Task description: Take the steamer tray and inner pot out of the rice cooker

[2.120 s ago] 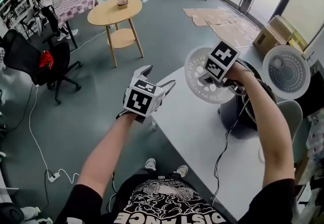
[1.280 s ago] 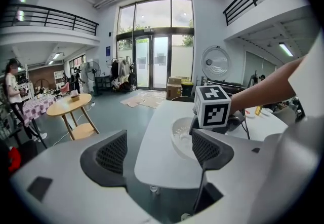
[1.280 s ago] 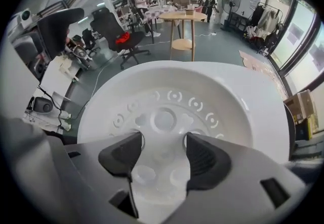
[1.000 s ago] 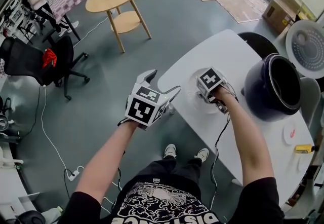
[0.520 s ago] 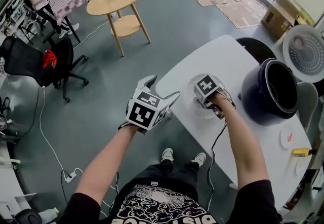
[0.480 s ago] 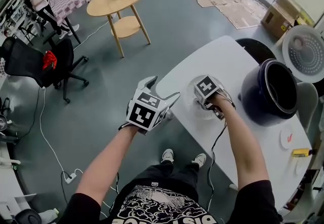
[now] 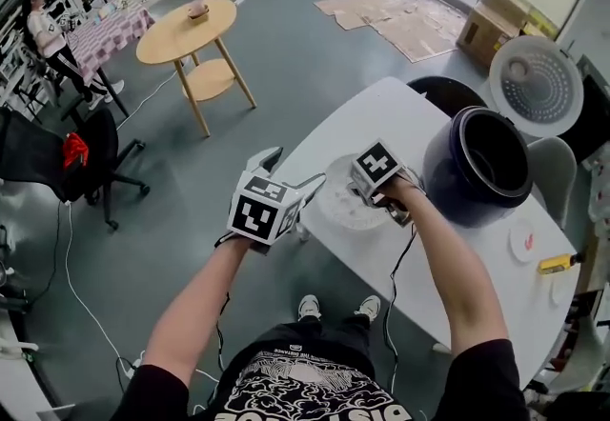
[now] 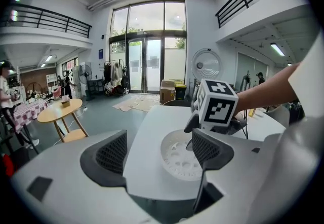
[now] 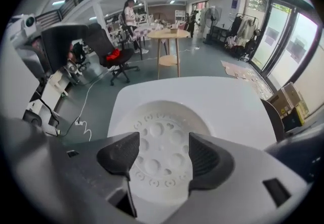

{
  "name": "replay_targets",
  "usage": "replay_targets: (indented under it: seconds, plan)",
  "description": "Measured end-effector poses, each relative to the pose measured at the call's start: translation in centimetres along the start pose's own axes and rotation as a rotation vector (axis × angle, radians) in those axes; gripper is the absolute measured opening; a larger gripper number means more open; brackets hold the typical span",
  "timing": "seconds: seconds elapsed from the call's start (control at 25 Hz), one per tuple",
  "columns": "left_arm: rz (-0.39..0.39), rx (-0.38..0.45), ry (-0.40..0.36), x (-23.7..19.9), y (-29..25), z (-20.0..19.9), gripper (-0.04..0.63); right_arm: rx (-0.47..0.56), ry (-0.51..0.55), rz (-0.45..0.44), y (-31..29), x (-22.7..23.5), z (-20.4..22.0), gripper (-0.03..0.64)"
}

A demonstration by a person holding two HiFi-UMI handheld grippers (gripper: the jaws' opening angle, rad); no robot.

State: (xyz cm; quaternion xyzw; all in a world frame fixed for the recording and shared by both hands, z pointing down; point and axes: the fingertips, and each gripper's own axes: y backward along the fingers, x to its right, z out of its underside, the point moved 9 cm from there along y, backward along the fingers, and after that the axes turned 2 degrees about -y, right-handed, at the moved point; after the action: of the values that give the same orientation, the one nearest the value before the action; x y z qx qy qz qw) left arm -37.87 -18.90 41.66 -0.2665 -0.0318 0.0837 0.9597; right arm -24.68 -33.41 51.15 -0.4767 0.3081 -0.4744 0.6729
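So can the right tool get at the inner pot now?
Probably yes: the lid stands open, the steamer tray is out on the table, and the right tool, jaws empty and opening, hangs beside the rice cooker.

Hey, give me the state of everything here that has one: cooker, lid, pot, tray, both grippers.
Rice cooker: open.
Lid: raised upright.
Inner pot: inside the cooker.
Steamer tray: out, flat on the table.
Right gripper: over the tray, jaws opening, gripping nothing.
Left gripper: open, empty.
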Motion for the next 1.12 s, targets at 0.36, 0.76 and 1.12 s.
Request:
replay_targets:
  seconds: [0.36, 0.76, 1.12]
  plan:
    - [0.138, 0.115, -0.045, 2.3, -2.8, -7.9, 0.393, 0.307, -0.163, 0.048, 13.0, 4.2, 1.3, 0.321]
    - [0.341, 0.192, -0.131, 11.0, -6.6, -15.3, 0.393, 0.453, -0.332, 0.219, 25.1, 8.6, 10.7, 0.321]
    - [0.491, 0.15, -0.087, 18.7, -12.7, -19.5, 0.393, 0.538, -0.508, 0.28, 31.0, 14.9, 21.0, 0.319]
